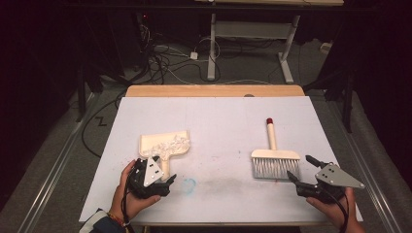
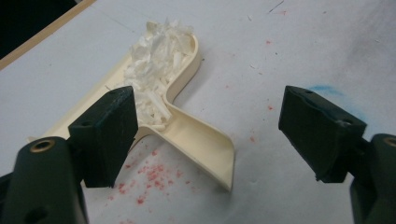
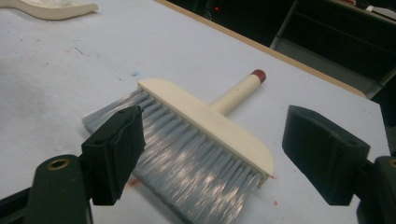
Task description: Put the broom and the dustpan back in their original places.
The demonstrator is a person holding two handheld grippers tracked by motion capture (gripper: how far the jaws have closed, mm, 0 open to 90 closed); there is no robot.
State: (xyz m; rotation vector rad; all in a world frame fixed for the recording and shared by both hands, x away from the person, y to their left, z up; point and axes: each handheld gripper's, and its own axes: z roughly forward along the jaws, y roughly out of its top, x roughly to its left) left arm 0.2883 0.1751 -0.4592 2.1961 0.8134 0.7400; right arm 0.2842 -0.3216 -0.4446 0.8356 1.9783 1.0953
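My left gripper (image 2: 208, 135) wide apart, holds nothing. Dustpan (image 2: 196, 135) with white scraps (image 2: 156, 60) just ahead, handle between jaws. My right gripper (image 3: 224, 158) apart too; brush (image 3: 205, 126) lies flat just ahead.

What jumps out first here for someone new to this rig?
The cream dustpan at the table's left, heaped with white shreds, its handle lying between the open jaws of the left gripper. On the right lies a hand brush with grey bristles and a red-tipped handle pointing away from the person; the right gripper sits open just beside its bristles, not touching it.
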